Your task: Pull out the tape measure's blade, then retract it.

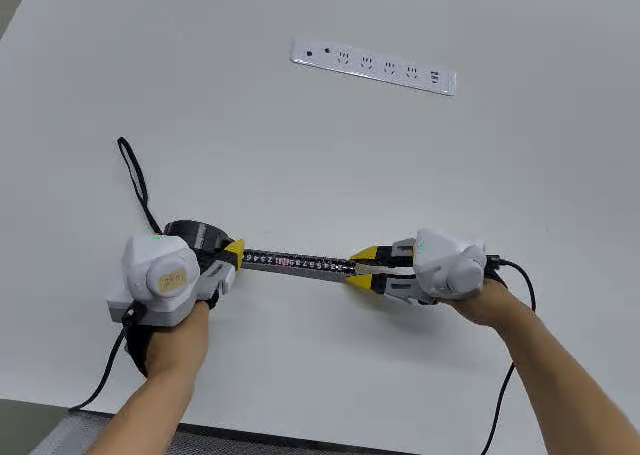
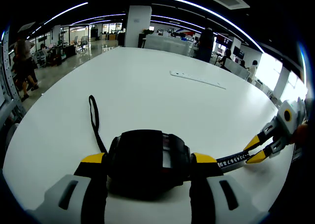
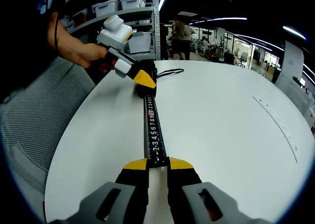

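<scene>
- Here, the left gripper (image 2: 148, 158) clamps the tape measure's case (image 1: 188, 235) on the white table (image 1: 300, 145).
- The right gripper (image 3: 157, 164) pinches the tip of the blade (image 3: 153, 133), stretched between both.
- The right gripper view makes its numerals legible; the head view adds a power strip (image 1: 373, 66).

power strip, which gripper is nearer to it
Right. The right gripper, shut on the blade, sits directly on the near side of the power strip; the left gripper, holding the tape measure case, is further off to the left.
</scene>
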The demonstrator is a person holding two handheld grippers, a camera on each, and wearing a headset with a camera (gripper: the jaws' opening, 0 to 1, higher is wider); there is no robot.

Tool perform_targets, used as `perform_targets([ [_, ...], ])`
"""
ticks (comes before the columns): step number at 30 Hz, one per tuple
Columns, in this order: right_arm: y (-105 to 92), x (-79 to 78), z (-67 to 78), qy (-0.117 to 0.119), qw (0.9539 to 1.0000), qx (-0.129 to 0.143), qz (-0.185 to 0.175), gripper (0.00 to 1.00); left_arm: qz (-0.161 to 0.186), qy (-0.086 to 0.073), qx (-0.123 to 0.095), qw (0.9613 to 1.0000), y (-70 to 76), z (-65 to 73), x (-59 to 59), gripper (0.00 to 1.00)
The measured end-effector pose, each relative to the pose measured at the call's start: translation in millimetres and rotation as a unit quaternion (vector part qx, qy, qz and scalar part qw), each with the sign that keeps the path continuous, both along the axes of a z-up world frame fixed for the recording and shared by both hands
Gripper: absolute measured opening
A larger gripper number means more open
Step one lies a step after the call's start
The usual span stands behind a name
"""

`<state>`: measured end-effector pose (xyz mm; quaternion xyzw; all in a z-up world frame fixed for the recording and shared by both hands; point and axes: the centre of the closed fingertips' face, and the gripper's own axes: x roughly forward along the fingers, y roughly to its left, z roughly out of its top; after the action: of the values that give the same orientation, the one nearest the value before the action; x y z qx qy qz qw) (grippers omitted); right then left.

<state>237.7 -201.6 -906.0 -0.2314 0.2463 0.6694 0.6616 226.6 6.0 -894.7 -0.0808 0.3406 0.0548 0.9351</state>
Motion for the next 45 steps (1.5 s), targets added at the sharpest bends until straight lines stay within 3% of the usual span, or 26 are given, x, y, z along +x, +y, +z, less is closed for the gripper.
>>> perform_targets([
  [45, 11.2, -1.2, -4.2, 0.003, 1.0, 0.004, 0.005, 0.12, -0.004, -0.001, -0.001, 1.0, -0.1, 0.5, 0.3, 0.65],
])
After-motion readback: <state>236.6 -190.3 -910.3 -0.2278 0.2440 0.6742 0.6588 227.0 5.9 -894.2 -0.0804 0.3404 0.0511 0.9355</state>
